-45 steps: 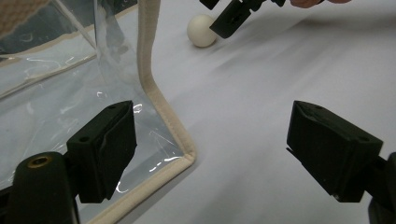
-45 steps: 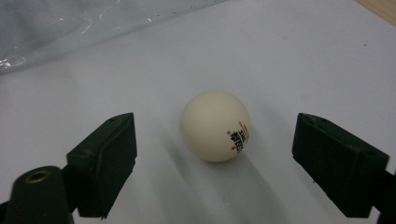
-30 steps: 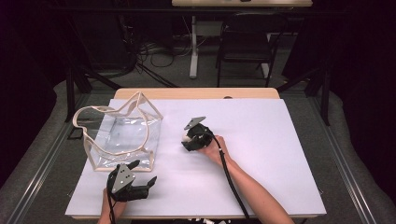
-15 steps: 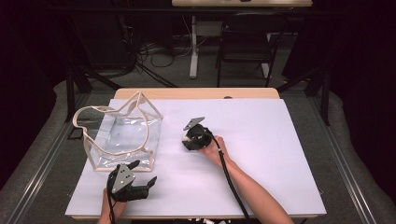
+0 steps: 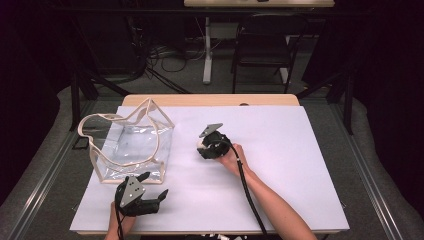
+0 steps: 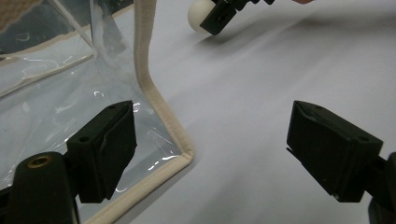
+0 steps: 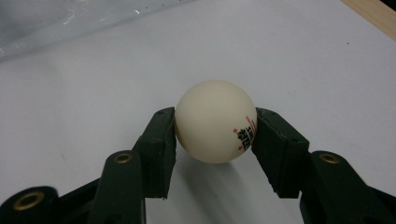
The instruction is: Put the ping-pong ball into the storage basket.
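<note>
My right gripper (image 7: 215,128) is clamped on a cream ping-pong ball (image 7: 215,121), one jaw against each side, red and black print facing the right jaw. In the high view it sits near the middle of the white table (image 5: 300,150), well apart from every edge, bare surface to its right. My left gripper (image 6: 210,149) has its jaws wide apart by the near edge, just beside the tan-trimmed corner of the clear plastic bag (image 5: 132,145), which stands open at the table's left.
</note>
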The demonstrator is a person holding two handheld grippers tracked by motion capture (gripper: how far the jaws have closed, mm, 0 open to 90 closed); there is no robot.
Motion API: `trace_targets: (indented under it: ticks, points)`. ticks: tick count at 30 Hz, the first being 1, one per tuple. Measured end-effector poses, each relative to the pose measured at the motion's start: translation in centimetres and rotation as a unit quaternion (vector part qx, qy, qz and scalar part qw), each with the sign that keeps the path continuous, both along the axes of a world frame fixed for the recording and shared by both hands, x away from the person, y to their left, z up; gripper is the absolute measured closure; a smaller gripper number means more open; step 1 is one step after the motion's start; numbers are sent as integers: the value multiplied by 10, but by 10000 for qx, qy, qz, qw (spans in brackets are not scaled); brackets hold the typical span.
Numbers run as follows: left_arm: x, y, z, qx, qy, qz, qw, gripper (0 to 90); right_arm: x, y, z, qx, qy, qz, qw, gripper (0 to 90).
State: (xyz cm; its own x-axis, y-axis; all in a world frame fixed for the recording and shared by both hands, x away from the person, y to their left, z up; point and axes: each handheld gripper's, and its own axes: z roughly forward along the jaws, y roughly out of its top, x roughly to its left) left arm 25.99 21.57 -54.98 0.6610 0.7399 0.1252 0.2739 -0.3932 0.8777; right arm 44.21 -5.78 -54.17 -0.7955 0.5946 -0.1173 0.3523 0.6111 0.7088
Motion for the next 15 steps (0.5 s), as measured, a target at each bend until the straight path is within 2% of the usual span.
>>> trace_targets:
  ticks: [15]
  points:
    - [0,-1,0,-9,15,-5,10000,163,-6,-2,18,-16,-84,111,9999,502]
